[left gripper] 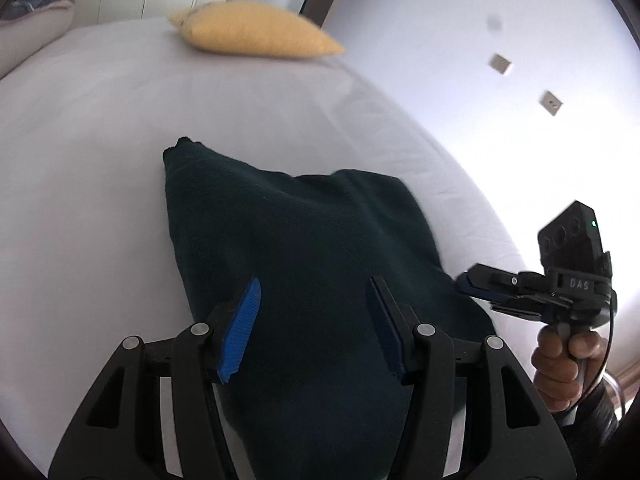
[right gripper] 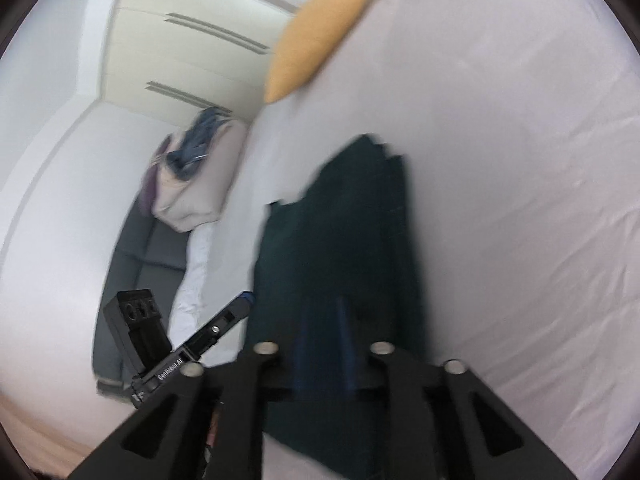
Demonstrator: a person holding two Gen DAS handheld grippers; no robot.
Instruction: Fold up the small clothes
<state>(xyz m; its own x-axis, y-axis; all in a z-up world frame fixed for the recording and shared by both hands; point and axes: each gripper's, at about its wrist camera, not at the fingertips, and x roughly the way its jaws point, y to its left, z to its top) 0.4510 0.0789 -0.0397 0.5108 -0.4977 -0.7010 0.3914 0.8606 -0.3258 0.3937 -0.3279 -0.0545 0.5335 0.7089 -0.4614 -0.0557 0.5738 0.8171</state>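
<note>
A dark green garment point(left gripper: 304, 232) lies folded on the white bed point(left gripper: 100, 140). My left gripper point(left gripper: 314, 284) hovers just over its near half, open, with both blue pads bare and the cloth below them. My right gripper point(left gripper: 460, 280), held by a hand point(left gripper: 560, 364), has its tips at the garment's right edge. In the right wrist view the garment point(right gripper: 340, 240) runs away from my right gripper point(right gripper: 332, 304), whose jaws stand narrow with cloth at them. Blur hides whether the pads press. The left gripper point(right gripper: 244, 300) shows at the left.
A yellow cushion point(left gripper: 256, 30) point(right gripper: 320, 36) lies at the far end of the bed point(right gripper: 520, 200). A pile of blue and pale clothes point(right gripper: 192, 160) sits beyond the bed's far side, near cream wardrobe doors point(right gripper: 180, 40). White sheet surrounds the garment.
</note>
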